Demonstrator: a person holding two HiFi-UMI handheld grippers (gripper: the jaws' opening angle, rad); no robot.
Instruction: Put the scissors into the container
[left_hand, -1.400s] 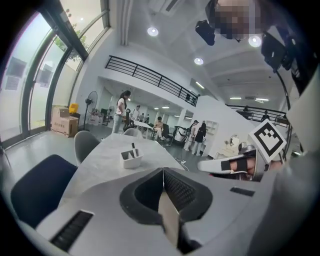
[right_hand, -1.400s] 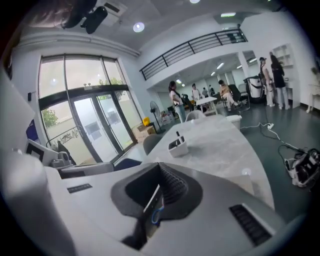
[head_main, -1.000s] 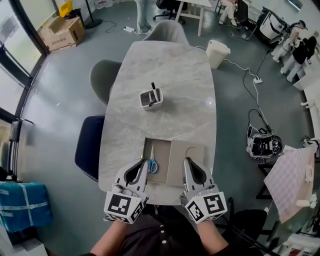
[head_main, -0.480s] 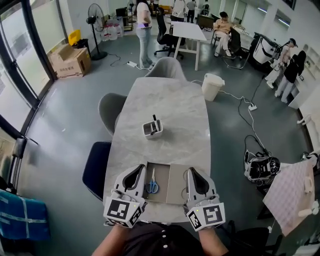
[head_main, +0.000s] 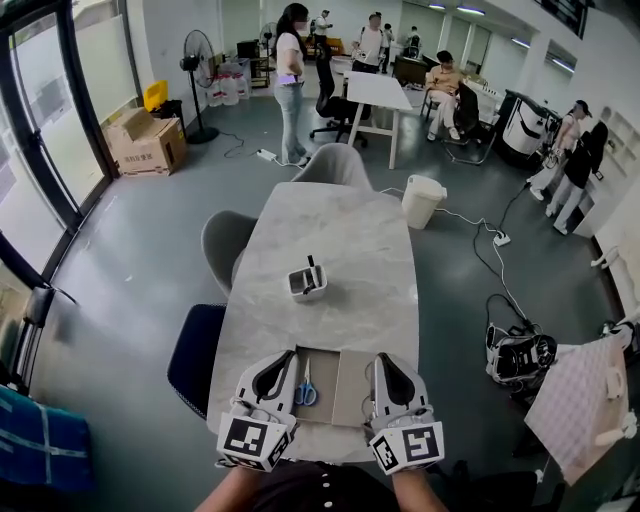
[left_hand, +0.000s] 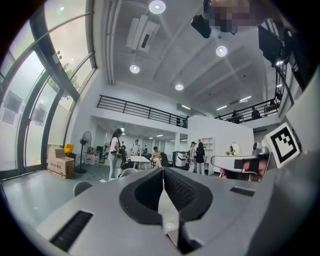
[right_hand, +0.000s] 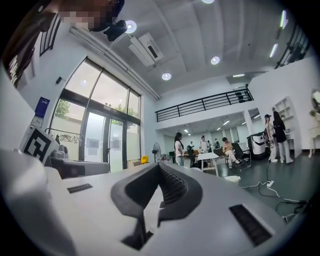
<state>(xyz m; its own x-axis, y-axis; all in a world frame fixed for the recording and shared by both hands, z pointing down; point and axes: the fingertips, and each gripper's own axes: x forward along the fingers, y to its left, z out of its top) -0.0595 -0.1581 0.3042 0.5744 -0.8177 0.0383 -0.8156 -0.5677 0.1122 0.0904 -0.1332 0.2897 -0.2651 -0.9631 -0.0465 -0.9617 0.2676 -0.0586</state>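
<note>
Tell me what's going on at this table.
A person holds a gripper in each hand over the near edge of the marble table. The left gripper and right gripper are both shut and empty. The blue-handled scissors lie untouched on a grey mat between them; the white container, with something dark in it, stands farther along the table.

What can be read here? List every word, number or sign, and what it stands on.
No text is legible in any view.
Cardboard box: any print is too small to read.
Blue wall sign: blurred, unreadable.
Square markers: black-and-white patterns, no letters or numbers.
</note>
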